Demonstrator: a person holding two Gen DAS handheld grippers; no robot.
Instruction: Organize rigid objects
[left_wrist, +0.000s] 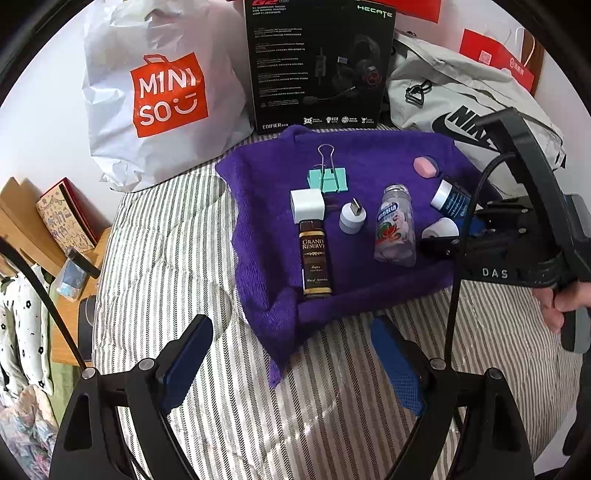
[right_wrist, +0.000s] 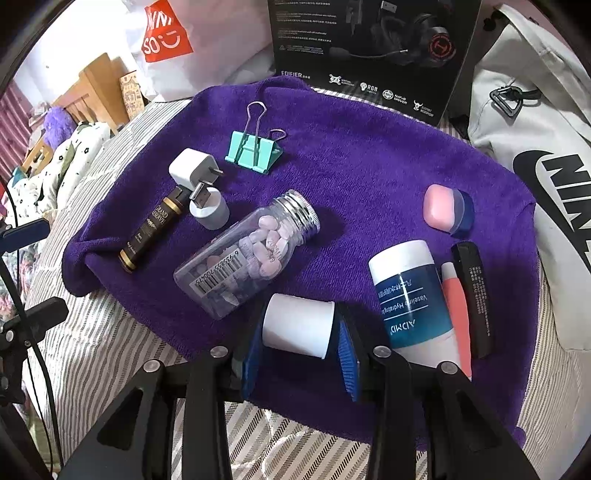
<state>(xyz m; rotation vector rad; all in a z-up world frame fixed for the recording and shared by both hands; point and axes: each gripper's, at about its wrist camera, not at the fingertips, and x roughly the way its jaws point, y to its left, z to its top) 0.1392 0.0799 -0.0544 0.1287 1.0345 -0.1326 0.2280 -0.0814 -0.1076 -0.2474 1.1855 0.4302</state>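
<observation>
My right tool (right_wrist: 300, 345) is clenched on the white cylinder (right_wrist: 298, 325) at the near edge of the purple towel (right_wrist: 369, 166); I'd keep the squeeze even and lift straight, clear of the pill bottle (right_wrist: 243, 254) just left and the Vaseline tube (right_wrist: 410, 295) just right. My left tool (left_wrist: 291, 362) hangs released over the striped bed (left_wrist: 166, 240). Farther off, the binder clip (right_wrist: 255, 149) lies well apart.
</observation>
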